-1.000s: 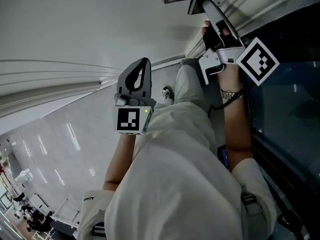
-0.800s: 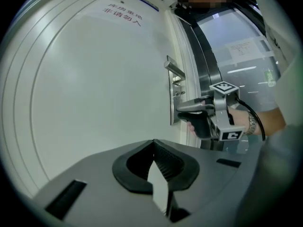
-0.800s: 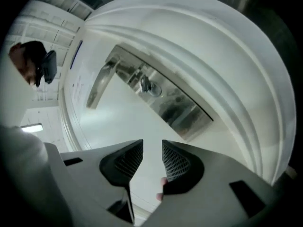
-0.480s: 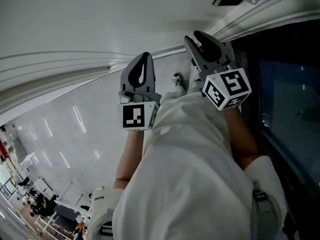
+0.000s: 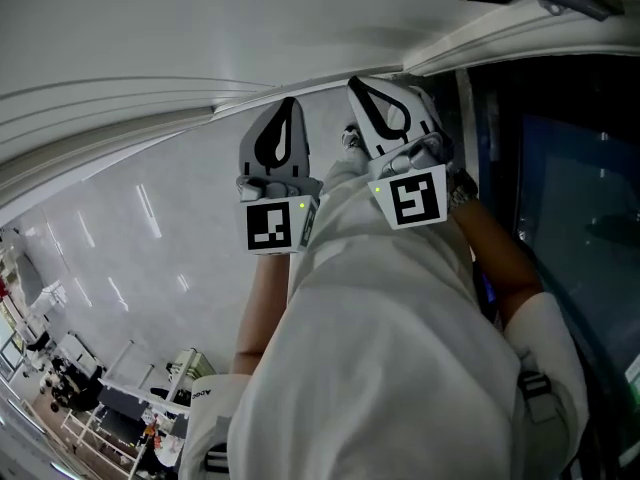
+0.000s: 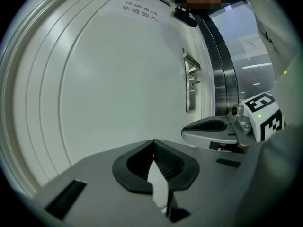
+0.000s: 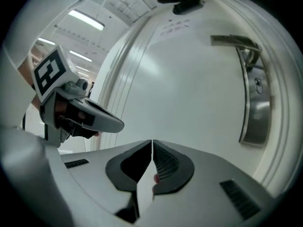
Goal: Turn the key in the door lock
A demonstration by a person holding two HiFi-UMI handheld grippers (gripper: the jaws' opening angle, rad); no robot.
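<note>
White flat door [image 7: 189, 93] fills both gripper views. Dark glass panel [image 5: 570, 218] sits at 3 o'clock in the head view. Long brushed-steel lock plate [image 7: 258, 115] is at 3 o'clock in the right gripper view, with the silver lever handle [image 7: 236, 41] at 1 o'clock above it. The 2 grey two-jaw grippers are held side by side over the person's white trousers [image 5: 380, 348], well apart from the lock.

Left gripper [image 5: 285, 118]: claw pressed together, empty. Right gripper [image 5: 368, 96]: claw closing, tips practically meeting, nothing between them. Small round keyhole cylinder [image 7: 258, 83] shows on the plate below the handle. No key can be made out in it or in either claw; too small to tell.

Risks, as judgement:
- With both claws shut and empty, the reach back to the lock needs a reopen first, or shut tips bump the plate.
- The handle overhangs the cylinder, so a high approach could clip it.
- A slim key could slip or twist under a shallow pinch.

Containers: 0 in view.
</note>
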